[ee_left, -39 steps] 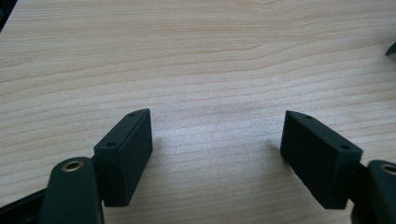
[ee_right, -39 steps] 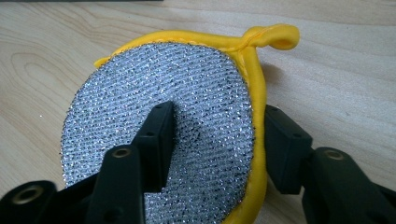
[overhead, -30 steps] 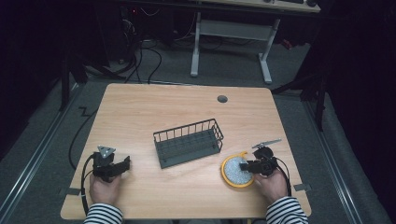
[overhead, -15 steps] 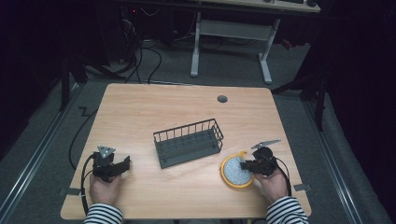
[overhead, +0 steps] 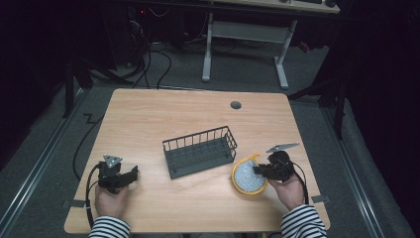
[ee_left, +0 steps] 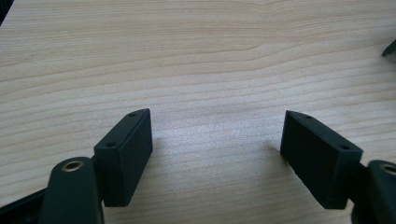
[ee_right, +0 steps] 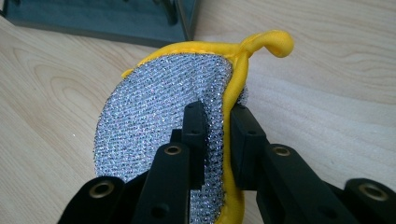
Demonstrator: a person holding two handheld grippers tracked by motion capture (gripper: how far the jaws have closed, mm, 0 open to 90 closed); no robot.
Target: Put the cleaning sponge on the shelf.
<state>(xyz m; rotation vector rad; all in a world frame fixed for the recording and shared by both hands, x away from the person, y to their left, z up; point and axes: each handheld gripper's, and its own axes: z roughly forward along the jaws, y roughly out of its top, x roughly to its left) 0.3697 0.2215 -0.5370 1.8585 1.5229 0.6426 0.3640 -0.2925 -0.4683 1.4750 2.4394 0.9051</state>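
Note:
A round scouring pad [overhead: 246, 178] with a silver mesh face and a yellow rim lies at the table's front right. My right gripper [overhead: 256, 171] is shut on its right rim. In the right gripper view the pads [ee_right: 195, 122] pinch the yellow edge, the pad [ee_right: 154, 107] tilts up on that side, and its yellow loop sticks out beyond. My left gripper [overhead: 132, 173] rests near the front left, open. In the left gripper view its jaws [ee_left: 217, 140] stand wide over bare wood.
A dark wire basket [overhead: 199, 151] stands in the middle of the wooden table [overhead: 198, 114], its corner just past the pad [ee_right: 102, 18]. A round cable hole [overhead: 236, 105] sits at the far side. A desk frame and cables lie on the floor beyond.
The right gripper has edged slightly leftward onto the pad's rim. The left hand and the basket have not moved.

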